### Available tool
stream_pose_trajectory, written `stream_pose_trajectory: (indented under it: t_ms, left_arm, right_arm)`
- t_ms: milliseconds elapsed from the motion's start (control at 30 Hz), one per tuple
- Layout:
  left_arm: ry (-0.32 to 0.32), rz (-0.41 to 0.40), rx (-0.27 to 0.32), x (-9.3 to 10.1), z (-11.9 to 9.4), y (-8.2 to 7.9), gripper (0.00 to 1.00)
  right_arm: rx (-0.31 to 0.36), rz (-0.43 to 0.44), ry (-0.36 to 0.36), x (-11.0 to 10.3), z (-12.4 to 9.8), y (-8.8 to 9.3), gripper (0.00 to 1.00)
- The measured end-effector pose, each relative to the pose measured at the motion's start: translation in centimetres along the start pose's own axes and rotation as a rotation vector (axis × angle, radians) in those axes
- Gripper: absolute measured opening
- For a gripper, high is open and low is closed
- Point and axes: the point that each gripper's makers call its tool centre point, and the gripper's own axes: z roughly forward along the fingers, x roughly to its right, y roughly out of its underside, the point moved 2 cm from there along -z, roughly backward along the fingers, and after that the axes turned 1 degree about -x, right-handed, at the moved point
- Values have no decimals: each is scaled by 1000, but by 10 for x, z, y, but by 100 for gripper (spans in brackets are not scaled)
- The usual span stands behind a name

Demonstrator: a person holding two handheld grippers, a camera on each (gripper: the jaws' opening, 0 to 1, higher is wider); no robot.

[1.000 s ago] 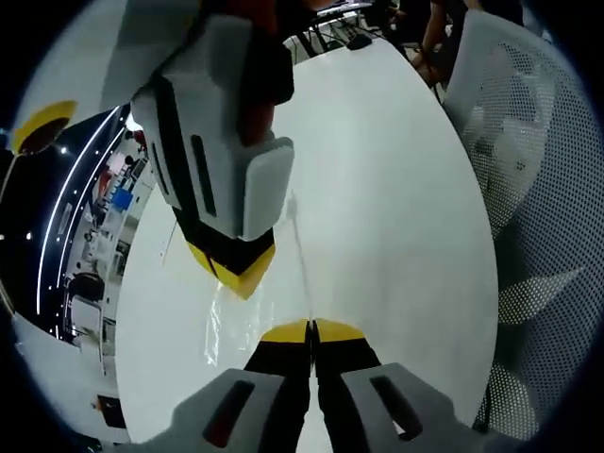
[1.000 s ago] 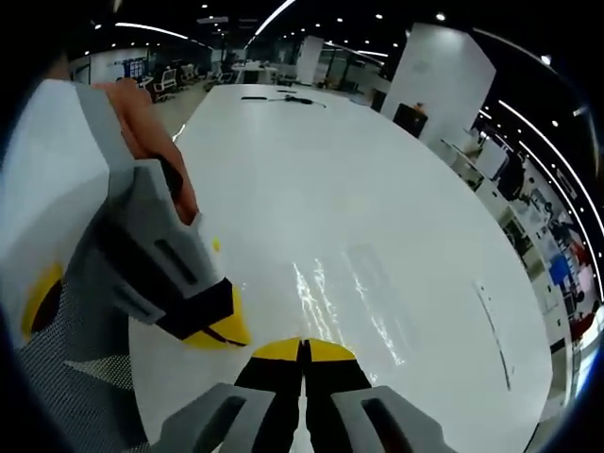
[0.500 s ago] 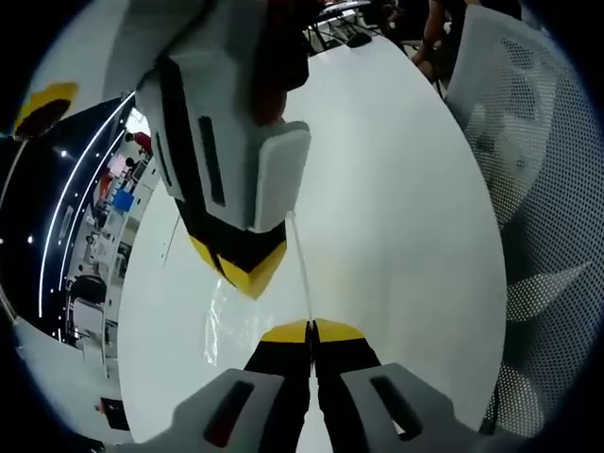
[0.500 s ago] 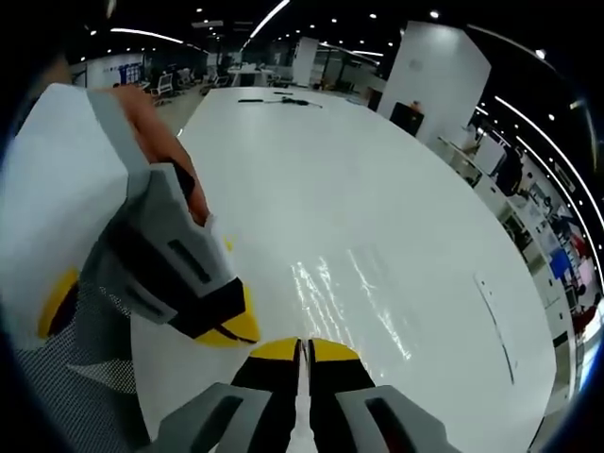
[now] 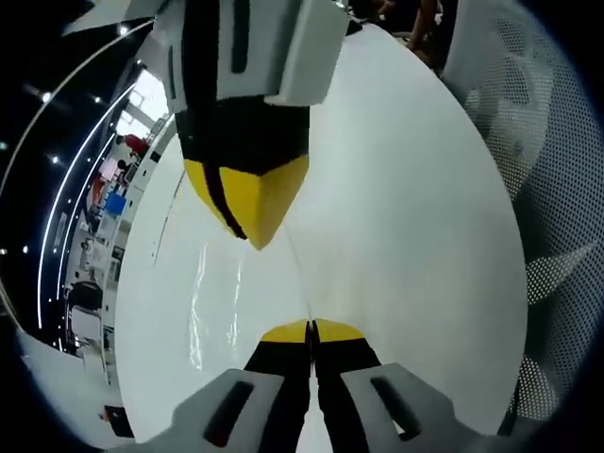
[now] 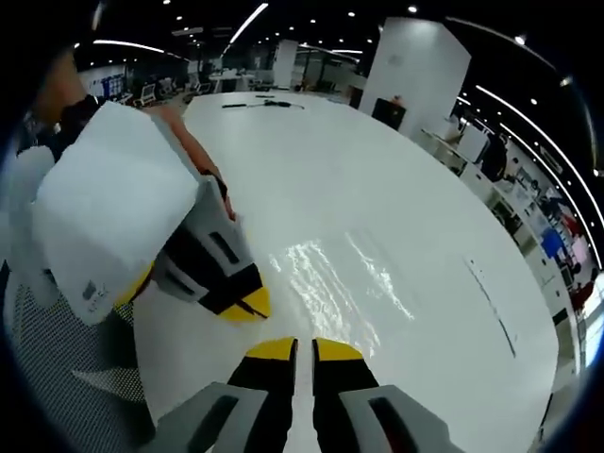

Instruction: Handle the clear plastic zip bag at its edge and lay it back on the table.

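Your left gripper pinches the near edge of the clear zip bag, jaws pressed together, so the film stays taut over the white table. Your right gripper, jaws slightly parted just beside that edge, grips nothing, which looks like readiness to lay the bag flat.

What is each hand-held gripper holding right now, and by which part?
The left hand-held gripper is shut on the clear zip bag's edge. The right hand-held gripper has a narrow gap between its jaws; whether it grips the bag cannot be told.
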Motion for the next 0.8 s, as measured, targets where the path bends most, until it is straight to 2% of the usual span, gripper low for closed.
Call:
stream_pose_trajectory:
  t_ms: [367, 800]
  left_arm:
    - [24, 40, -5, 0, 10, 2, 0]
    - [32, 49, -18, -4, 11, 5, 0]
  right_arm:
    - [-4, 59, 11, -4, -7, 17, 1]
    - [2, 105, 15, -5, -8, 24, 1]
